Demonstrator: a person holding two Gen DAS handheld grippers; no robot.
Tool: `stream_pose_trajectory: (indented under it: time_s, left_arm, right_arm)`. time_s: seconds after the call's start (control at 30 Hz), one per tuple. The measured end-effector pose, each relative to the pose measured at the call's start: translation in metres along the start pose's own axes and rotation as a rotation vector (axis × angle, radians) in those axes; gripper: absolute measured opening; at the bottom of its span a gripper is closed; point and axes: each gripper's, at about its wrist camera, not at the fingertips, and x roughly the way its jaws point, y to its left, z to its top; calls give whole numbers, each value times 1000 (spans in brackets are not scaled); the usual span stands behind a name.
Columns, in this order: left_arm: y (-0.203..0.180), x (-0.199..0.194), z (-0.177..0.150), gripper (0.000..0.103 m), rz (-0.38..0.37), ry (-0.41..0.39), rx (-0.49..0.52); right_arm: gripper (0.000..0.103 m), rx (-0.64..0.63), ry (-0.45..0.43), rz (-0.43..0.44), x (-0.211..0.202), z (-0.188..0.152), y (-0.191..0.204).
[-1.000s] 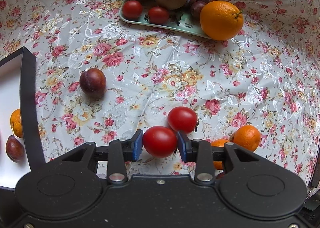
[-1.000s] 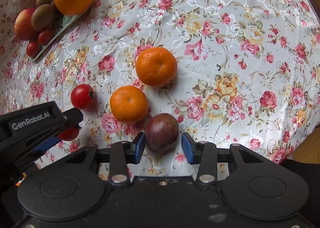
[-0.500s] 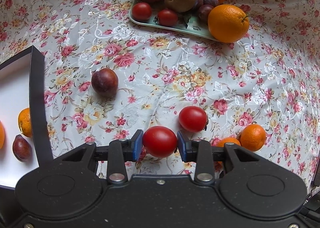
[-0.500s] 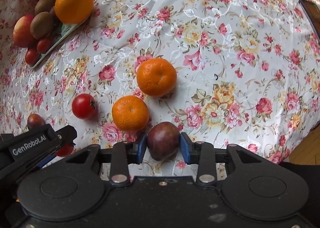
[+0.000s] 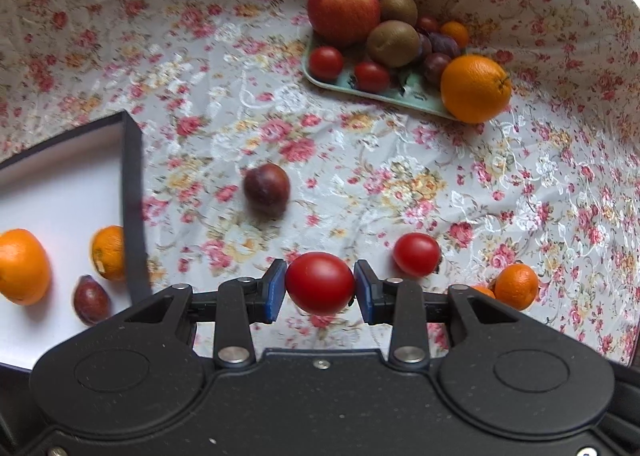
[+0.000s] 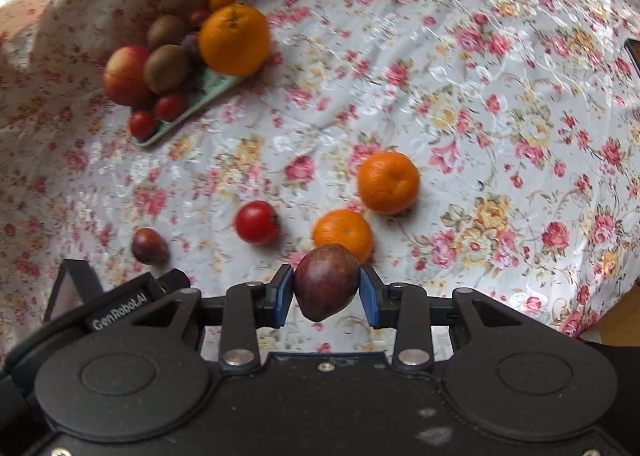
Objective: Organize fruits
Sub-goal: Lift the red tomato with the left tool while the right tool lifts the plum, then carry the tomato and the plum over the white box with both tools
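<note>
Left tongs (image 5: 320, 288) pinching a red tomato (image 5: 320, 282) above the floral surface (image 5: 360, 160), beside the white box (image 5: 60, 192). Right tongs (image 6: 326, 292) clamped on a dark plum (image 6: 326, 282), just in front of two tangerines (image 6: 344, 234).

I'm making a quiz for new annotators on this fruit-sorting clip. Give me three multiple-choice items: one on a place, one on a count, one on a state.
1. Where does the big orange lie?
A. In the white box
B. At the edge of the green tray
C. Between the right gripper's pads

2. How many mandarins lie loose on the cloth in the right wrist view?
A. Two
B. Four
C. None

3. What is the left gripper doing?
A. Open over a kiwi
B. Shut on nothing
C. Shut on a tomato

Key: 1 B, it sits at the green tray corner. 2 A, one mandarin and another. 3 C, both pads press the tomato.
</note>
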Motion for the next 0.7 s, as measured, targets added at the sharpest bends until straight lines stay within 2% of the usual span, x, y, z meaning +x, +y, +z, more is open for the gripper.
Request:
stream_pose_trajectory:
  time_s: [0.17, 0.3, 0.7]
  left_arm:
    - [25, -25, 4, 45, 55, -66, -17]
    - [61, -47, 6, 45, 107, -108, -67]
    - [187, -88, -17, 45, 275, -141, -290]
  right_arm:
    - [37, -43, -14, 58, -14, -4, 24]
    - [37, -83, -30, 93, -22, -11, 47]
    - [37, -274, -47, 207, -31, -48, 119]
